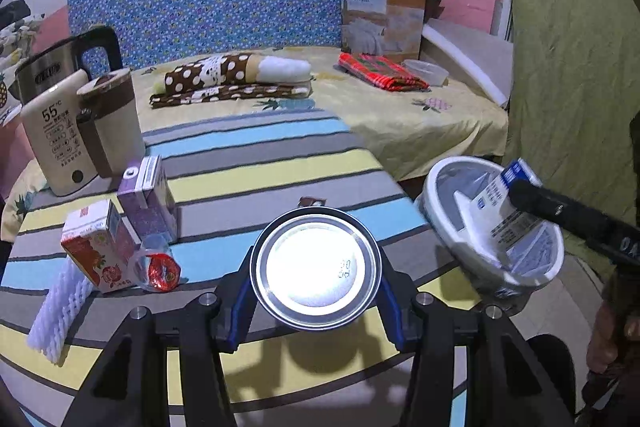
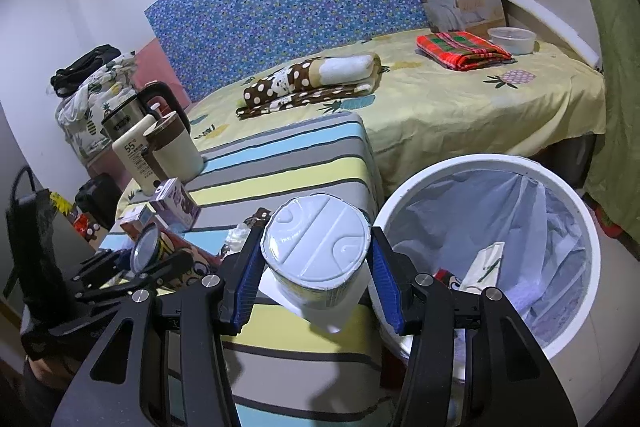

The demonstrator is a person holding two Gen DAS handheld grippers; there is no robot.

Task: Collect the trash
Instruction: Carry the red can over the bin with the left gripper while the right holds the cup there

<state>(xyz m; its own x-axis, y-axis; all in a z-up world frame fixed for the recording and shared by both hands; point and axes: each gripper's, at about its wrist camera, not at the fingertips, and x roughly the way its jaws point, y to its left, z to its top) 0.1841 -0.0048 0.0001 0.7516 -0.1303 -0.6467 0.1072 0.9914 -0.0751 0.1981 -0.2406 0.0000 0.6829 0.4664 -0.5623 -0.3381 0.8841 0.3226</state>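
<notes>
My left gripper (image 1: pixel 316 283) is shut on a metal can (image 1: pixel 316 267), its shiny end facing the camera, held above the striped table (image 1: pixel 248 175). It also shows in the right wrist view (image 2: pixel 150 255). My right gripper (image 2: pixel 316 263) is shut on a sealed paper cup (image 2: pixel 316 247) with a white foil lid, held just left of the white trash bin (image 2: pixel 592 267). In the left wrist view the cup (image 1: pixel 504 211) hangs over the bin (image 1: pixel 440 187). On the table stand a red juice carton (image 1: pixel 96 247), a purple carton (image 1: pixel 148 199), a red-lidded clear cup (image 1: pixel 158 267) and a white foam net (image 1: pixel 60 311).
A cream kettle (image 1: pixel 60 139) and a steel kettle (image 1: pixel 48 71) stand at the table's far left. Behind is a bed (image 1: pixel 400 115) with a folded blanket, a red cloth, a box and a plastic tub. The lined bin holds some trash (image 2: pixel 480 267). A green curtain (image 1: pixel 572 67) hangs at right.
</notes>
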